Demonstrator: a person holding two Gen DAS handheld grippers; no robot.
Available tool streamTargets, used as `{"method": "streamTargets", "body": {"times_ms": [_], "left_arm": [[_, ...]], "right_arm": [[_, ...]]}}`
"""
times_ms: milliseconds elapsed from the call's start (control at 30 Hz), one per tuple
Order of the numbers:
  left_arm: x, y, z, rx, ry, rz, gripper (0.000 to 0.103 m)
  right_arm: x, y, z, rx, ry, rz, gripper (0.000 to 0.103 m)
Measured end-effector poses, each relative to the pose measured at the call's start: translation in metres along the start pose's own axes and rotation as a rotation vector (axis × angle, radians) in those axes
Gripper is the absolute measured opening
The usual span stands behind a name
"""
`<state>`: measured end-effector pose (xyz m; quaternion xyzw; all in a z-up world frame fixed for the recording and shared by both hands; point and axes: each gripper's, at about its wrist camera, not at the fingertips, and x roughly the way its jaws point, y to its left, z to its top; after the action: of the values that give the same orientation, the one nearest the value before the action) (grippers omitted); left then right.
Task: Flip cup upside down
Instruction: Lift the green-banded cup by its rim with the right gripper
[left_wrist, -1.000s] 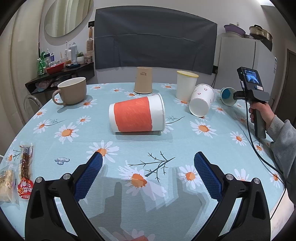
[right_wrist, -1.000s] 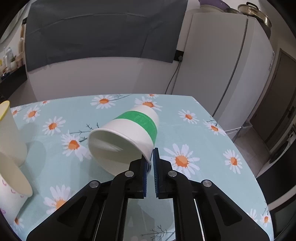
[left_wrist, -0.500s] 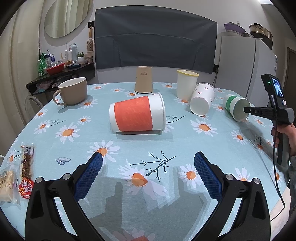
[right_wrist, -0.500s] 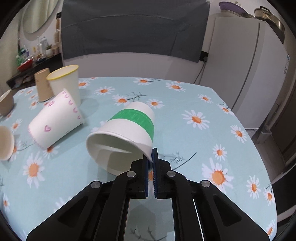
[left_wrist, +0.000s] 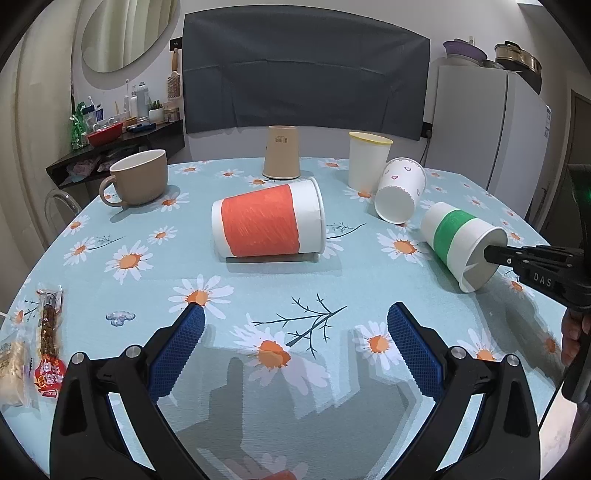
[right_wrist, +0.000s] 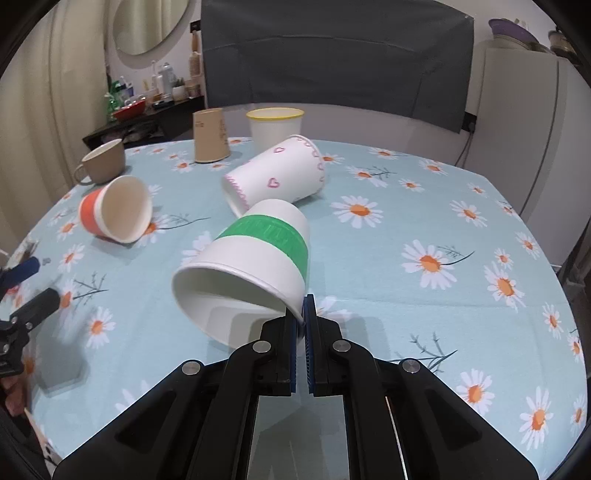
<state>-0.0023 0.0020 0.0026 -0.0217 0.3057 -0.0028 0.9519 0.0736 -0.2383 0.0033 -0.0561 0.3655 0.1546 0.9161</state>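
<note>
The green-banded cup (right_wrist: 258, 254) looks like matt white paper, and its band has a slightly rough, ribbed surface. The orange-banded cup (left_wrist: 267, 225) is paper too, with a scratchy printed band. The mug (left_wrist: 138, 182) seems smooth glazed ceramic. The tablecloth (left_wrist: 258, 295) looks finely textured. The left gripper's pads (left_wrist: 177, 347) are blue, dotted rubber on black plastic.

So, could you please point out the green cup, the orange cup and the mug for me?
green cup (right_wrist: 264, 236): right wrist view, on its green band.
orange cup (left_wrist: 260, 225): left wrist view, on its orange band.
mug (left_wrist: 142, 177): left wrist view, on its outer wall.
</note>
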Motion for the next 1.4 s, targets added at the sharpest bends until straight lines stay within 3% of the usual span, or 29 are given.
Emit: {"method": "streamTargets", "body": {"times_ms": [433, 633, 700, 733, 767, 800, 900, 933, 1400], "left_arm": [[-0.001, 0.000, 0.000, -0.004, -0.012, 0.020, 0.097], [-0.002, 0.000, 0.000, -0.012, -0.010, 0.015, 0.097], [-0.002, 0.000, 0.000, -0.014, -0.009, 0.015, 0.097], [-0.002, 0.000, 0.000, -0.013, -0.009, 0.014, 0.097], [-0.002, 0.000, 0.000, -0.012, -0.010, 0.014, 0.097], [-0.003, 0.000, 0.000, -0.011, -0.010, 0.015, 0.097], [-0.002, 0.000, 0.000, -0.009, -0.009, 0.016, 0.097], [-0.002, 0.000, 0.000, -0.011, -0.009, 0.016, 0.097], [0.002, 0.002, 0.001, -0.018, 0.009, 0.036, 0.097]], "right_arm": [[-0.014, 0.050, -0.012, -0.057, 0.000, 0.094, 0.004], [-0.014, 0.059, -0.015, -0.066, -0.001, 0.098, 0.006], [-0.014, 0.058, -0.016, -0.067, 0.004, 0.080, 0.014], [-0.014, 0.056, -0.016, -0.064, 0.007, 0.079, 0.035], [-0.014, 0.054, -0.016, -0.059, 0.008, 0.080, 0.063], [-0.016, 0.053, -0.017, -0.058, 0.003, 0.077, 0.072], [-0.021, 0.049, -0.020, -0.081, 0.011, 0.083, 0.078], [-0.022, 0.048, -0.021, -0.086, 0.015, 0.095, 0.085], [-0.033, 0.012, -0.033, -0.024, -0.010, 0.141, 0.088]]}}
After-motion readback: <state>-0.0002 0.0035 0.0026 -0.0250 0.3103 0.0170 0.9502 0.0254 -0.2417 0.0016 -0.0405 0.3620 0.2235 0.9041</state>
